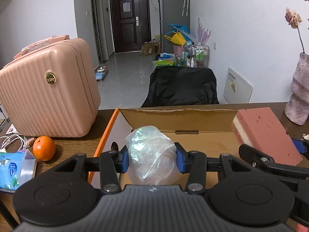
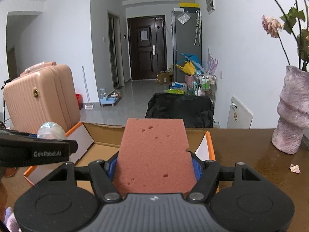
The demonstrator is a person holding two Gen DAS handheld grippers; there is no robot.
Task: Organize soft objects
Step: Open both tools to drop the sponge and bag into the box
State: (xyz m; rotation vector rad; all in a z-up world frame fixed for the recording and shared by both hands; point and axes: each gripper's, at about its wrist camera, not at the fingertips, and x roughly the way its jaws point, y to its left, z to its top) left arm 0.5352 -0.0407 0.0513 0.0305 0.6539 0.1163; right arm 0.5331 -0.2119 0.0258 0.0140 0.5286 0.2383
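My left gripper point(image 1: 151, 157) is shut on a crumpled clear plastic bag point(image 1: 150, 150) and holds it over the near left part of an open cardboard box point(image 1: 193, 114) with orange edges. My right gripper point(image 2: 154, 166) is shut on a pink sponge block point(image 2: 154, 154) and holds it above the same box point(image 2: 104, 133). In the left wrist view the sponge point(image 1: 266, 135) hangs at the box's right side, clamped between blue pads point(image 1: 298, 145). In the right wrist view the bag point(image 2: 51, 130) shows at the left.
A pink ribbed case point(image 1: 48, 92) stands left of the box, with an orange point(image 1: 44, 148), a tissue pack point(image 1: 15, 168) and a white cable point(image 1: 11, 139) near it. A mauve vase point(image 2: 293, 112) with dried flowers stands right. A black-covered chair point(image 1: 182, 87) is beyond the table.
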